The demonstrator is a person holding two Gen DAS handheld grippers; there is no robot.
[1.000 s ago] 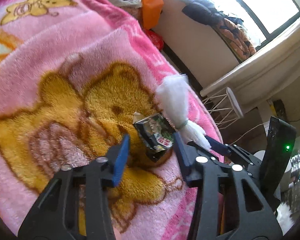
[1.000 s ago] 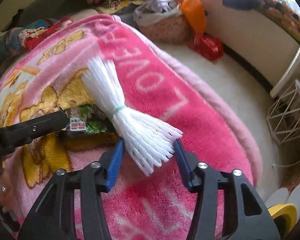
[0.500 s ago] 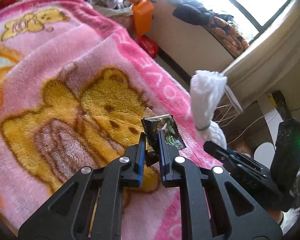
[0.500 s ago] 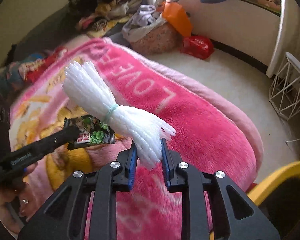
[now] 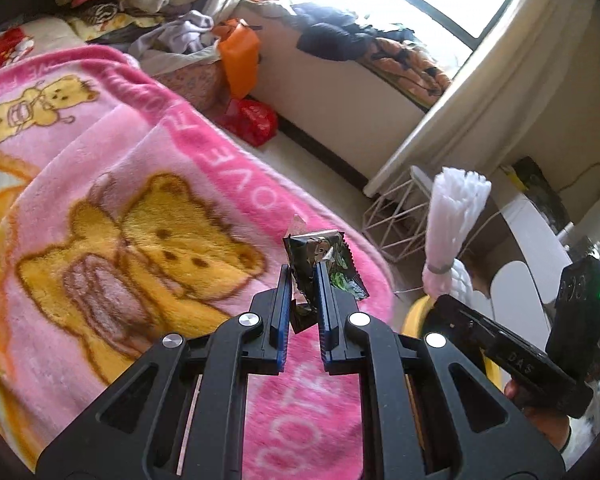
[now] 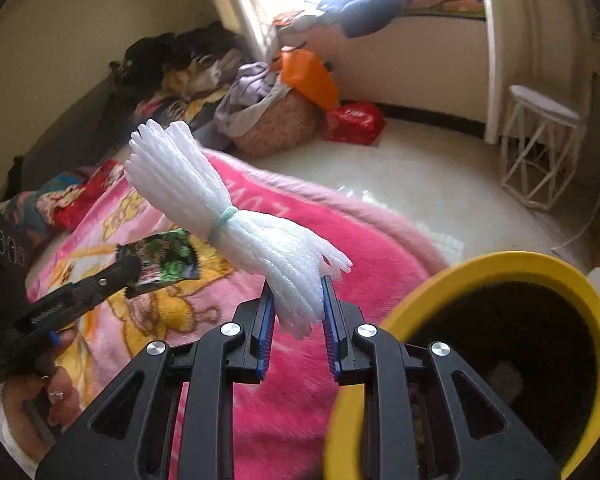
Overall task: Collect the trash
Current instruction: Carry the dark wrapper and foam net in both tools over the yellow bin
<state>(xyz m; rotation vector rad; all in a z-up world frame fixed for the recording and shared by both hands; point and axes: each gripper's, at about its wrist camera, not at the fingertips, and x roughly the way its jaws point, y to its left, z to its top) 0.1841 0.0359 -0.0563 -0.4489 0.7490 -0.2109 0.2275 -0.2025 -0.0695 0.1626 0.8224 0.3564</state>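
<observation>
Wrapper (image 5: 320, 264), dark with green print I can't read, is pinched tight in the left gripper (image 5: 303, 280) above the pink blanket (image 5: 220, 160) lettered "LOVE". Right gripper (image 6: 296, 296) squeezes a white foam bundle (image 6: 236, 216) beside the yellow bin (image 6: 540, 264), blanket's edge.

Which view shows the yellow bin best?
Right wrist view: the yellow bin fills the lower right, with its rim and dark inside visible beside the right hand-held gripper, which is holding the white foam bundle. The left wrist view shows only a yellow sliver.
</observation>
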